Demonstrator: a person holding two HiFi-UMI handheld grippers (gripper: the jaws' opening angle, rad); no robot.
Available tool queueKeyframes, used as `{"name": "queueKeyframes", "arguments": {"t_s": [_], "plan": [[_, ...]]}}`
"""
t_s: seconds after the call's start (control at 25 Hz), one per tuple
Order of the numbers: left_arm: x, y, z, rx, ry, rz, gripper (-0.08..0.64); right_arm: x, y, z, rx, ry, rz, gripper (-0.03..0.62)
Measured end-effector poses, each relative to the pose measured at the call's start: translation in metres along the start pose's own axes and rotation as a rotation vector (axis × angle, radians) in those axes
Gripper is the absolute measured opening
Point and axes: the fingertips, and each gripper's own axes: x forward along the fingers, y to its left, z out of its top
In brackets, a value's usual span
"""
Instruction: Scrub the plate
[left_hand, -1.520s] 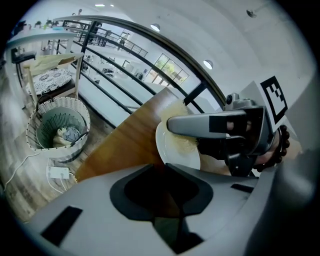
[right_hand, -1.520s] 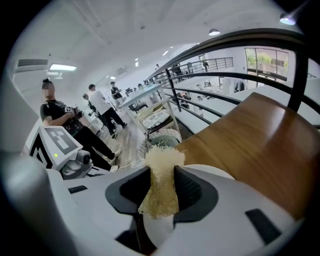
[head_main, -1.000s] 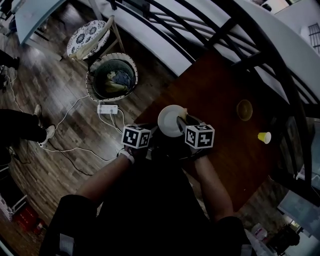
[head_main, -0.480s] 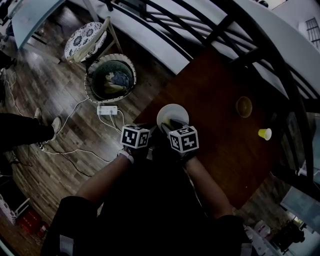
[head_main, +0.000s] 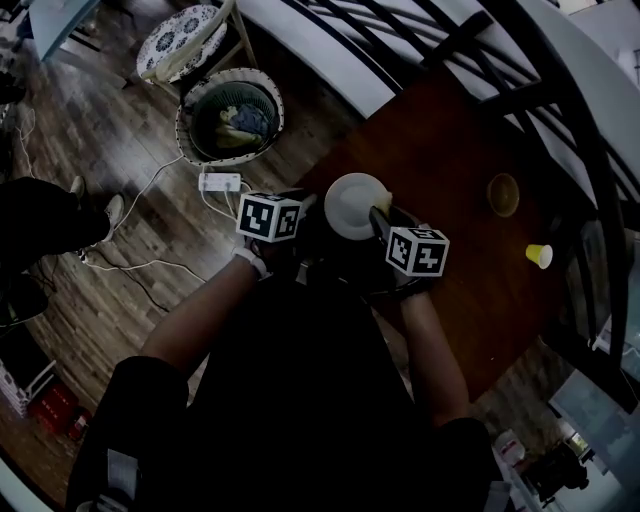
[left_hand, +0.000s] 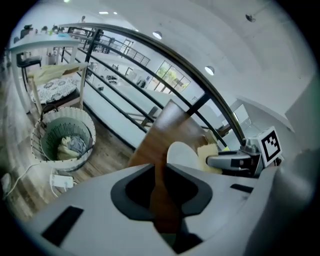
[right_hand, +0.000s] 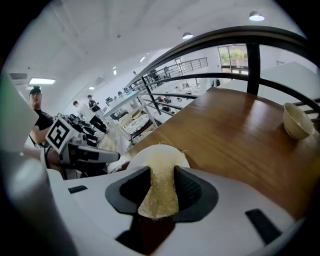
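A white plate lies near the left edge of the brown table. My right gripper is shut on a yellow sponge, which rests against the plate at its right side. My left gripper sits at the plate's left rim. In the left gripper view its jaws stand slightly apart with only table showing between them. The plate is just to their right, and beyond it are the sponge and the right gripper. The left gripper's fingertips touch the plate's edge.
A tan bowl and a small yellow cup stand farther right on the table. A woven basket holding cloth, a power strip and a patterned chair are on the wood floor. A dark railing runs behind the table. A person's legs are at left.
The right gripper carried the sponge left across the plate, then back to its right side. The left gripper stayed by the plate's left rim. The head view shifted.
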Motion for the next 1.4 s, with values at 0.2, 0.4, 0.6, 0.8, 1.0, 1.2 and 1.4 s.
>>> {"name": "queueKeyframes", "arguments": {"t_s": [0.2, 0.4, 0.6, 0.8, 1.0, 1.2, 1.4], "plan": [[-0.019, 0.009, 0.040, 0.075, -0.093, 0.017, 0.069, 0.013, 0.041, -0.013, -0.083, 0.042, 0.062, 0.149], [-0.025, -0.005, 0.038, 0.116, -0.103, 0.005, 0.069, 0.025, 0.075, -0.034, -0.177, 0.094, 0.118, 0.149], [-0.031, -0.013, 0.025, 0.120, -0.094, -0.016, 0.069, 0.023, 0.068, -0.035, -0.165, 0.092, 0.106, 0.149], [-0.050, -0.019, 0.025, 0.195, -0.120, 0.006, 0.069, -0.003, 0.028, -0.018, -0.046, 0.005, 0.037, 0.149], [-0.067, -0.023, 0.033, 0.278, -0.141, 0.030, 0.069, -0.031, 0.014, -0.010, 0.052, -0.067, 0.041, 0.149], [-0.084, -0.046, 0.045, 0.375, -0.172, 0.012, 0.069, -0.066, 0.035, 0.014, 0.130, -0.231, 0.112, 0.149], [-0.088, -0.068, 0.046, 0.395, -0.178, -0.036, 0.069, -0.105, 0.059, 0.038, 0.091, -0.358, 0.143, 0.149]]}}
